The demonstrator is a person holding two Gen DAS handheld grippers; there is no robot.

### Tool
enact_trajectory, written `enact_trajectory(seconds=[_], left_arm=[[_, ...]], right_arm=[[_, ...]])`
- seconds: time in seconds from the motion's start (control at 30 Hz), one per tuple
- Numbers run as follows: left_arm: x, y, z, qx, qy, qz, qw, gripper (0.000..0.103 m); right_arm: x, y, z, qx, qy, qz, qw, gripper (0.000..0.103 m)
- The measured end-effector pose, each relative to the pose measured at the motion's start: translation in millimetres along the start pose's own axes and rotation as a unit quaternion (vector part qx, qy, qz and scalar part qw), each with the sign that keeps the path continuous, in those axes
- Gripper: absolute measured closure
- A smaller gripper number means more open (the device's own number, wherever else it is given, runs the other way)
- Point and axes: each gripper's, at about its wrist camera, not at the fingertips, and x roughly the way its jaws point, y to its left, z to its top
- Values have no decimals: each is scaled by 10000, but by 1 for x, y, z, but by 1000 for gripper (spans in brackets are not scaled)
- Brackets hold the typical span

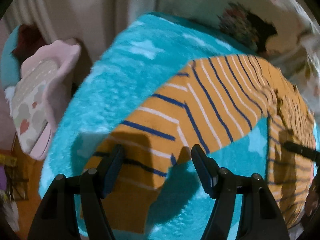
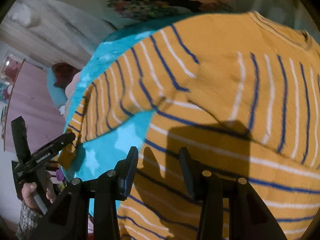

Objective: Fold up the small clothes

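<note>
An orange top with blue and white stripes [image 1: 210, 100] lies on a turquoise fleece blanket with white stars [image 1: 124, 76]. In the left wrist view one sleeve stretches toward me and its cuff end [image 1: 136, 160] lies between the open fingers of my left gripper [image 1: 158, 152]. In the right wrist view the body of the top [image 2: 230, 100] fills the frame, and my right gripper [image 2: 159, 154] is open just above its lower part. The left gripper [image 2: 50, 150] shows there at the sleeve end, held by a hand.
A pink cushion with a heart print [image 1: 40, 100] leans at the left. Pale curtains [image 1: 80, 6] hang behind. A floral pillow [image 2: 160, 2] lies at the far side of the blanket. A pink wall [image 2: 34, 104] is at the left.
</note>
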Motion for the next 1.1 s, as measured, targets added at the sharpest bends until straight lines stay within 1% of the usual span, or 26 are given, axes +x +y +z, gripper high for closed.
enact_trajectory(seconds=[0.1,0.17,0.23,0.27,0.3,0.33,0.43,0.5,0.57,0.63,0.67,0.7,0.73,0.77,0.8,0.83,0.9,0.93,1.03,1.1], left_arm=[[1,1,-7,265,6,-52,9996,35],[1,6,-7,319,70,-82,9994,36],[-1,14,-1,256,141,-130,9995,55],[-1,19,5,231,191,-34,9995,71],[-2,26,11,170,193,74,9996,75],[-5,35,19,53,108,194,9997,76],[-13,65,38,-388,-204,632,9970,75],[-21,87,45,-776,-368,676,9940,75],[-27,109,45,-1161,-420,622,9904,74],[-34,128,34,-1486,-441,413,9870,67],[-37,133,29,-1577,-457,297,9860,58],[-39,136,22,-1643,-471,157,9852,52],[-41,137,16,-1667,-473,53,9849,49],[-42,135,7,-1667,-465,-33,9849,45],[-43,134,0,-1667,-456,-57,9849,42],[-43,132,-6,-1666,-441,-84,9850,42],[-39,126,-18,-1648,-397,-221,9853,38],[-37,124,-22,-1624,-372,-206,9858,37],[-31,123,-22,-1498,-385,122,9879,37],[-28,131,-15,-1551,-495,153,9865,37]], right_arm=[[-6,-10,-7,212,-12,-28,9998,57],[-9,-16,-10,318,-13,-37,9995,57],[-10,-19,-13,379,-15,-68,9993,57],[-11,-21,-14,396,-23,-68,9992,57],[-11,-21,-14,408,-28,-77,9991,57],[-10,-20,-15,416,-31,-87,9991,57],[-8,-16,-15,390,1,-67,9992,57],[-6,-13,-14,337,34,-65,9994,57],[-5,-10,-15,308,52,-59,9995,57],[-5,-8,-15,294,64,-54,9995,56],[-5,-8,-15,303,68,-50,9995,56],[-4,-8,-15,319,64,-47,9995,56],[-3,-8,-15,343,60,-40,9994,56],[-3,-8,-16,356,63,-35,9993,56],[-2,-8,-16,373,75,-26,9993,56],[-1,-8,-16,382,80,-25,9992,55],[0,-6,-15,376,82,-46,9992,55],[1,-5,-15,362,84,-45,9993,55],[3,0,-16,275,127,-47,9995,55],[4,4,-17,202,165,-84,9996,55]])
